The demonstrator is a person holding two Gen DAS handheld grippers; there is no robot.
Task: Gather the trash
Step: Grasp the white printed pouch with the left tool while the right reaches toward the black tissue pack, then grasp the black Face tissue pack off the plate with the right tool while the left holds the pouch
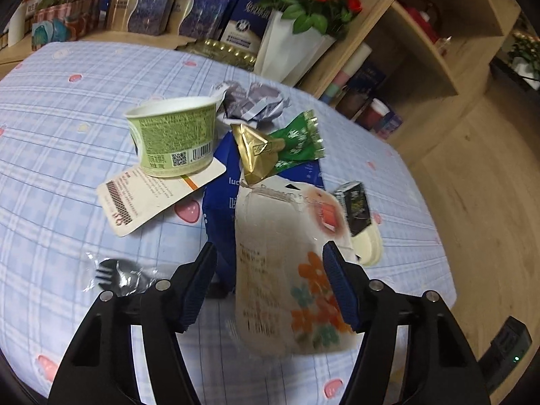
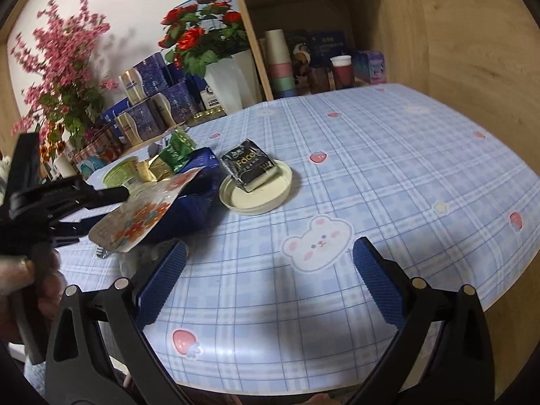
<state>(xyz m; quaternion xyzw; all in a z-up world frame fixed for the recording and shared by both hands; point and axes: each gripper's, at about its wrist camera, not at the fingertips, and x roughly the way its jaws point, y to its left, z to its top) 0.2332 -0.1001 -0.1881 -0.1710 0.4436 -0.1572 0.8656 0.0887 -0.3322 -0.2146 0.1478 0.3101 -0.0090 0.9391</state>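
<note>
Glossy floral pouch (image 1: 290, 276) between left tool (image 1: 270, 287) pads (unpinched), right tool (image 2: 270, 283) apart, empty.

The left gripper (image 1: 270, 263) tilts downward, its blue pads (image 1: 199, 287) parted; whether they press anything is hard to judge through the blur. The right gripper (image 2: 270, 263) also angles down, jaws spread wide and empty.

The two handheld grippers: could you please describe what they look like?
Both the left gripper and the right gripper share one design: black plastic frames with triangular cut-outs, round silver pins at the joints, and flat fingers faced with dark blue textured pads. No cables or sleeves show.
</note>
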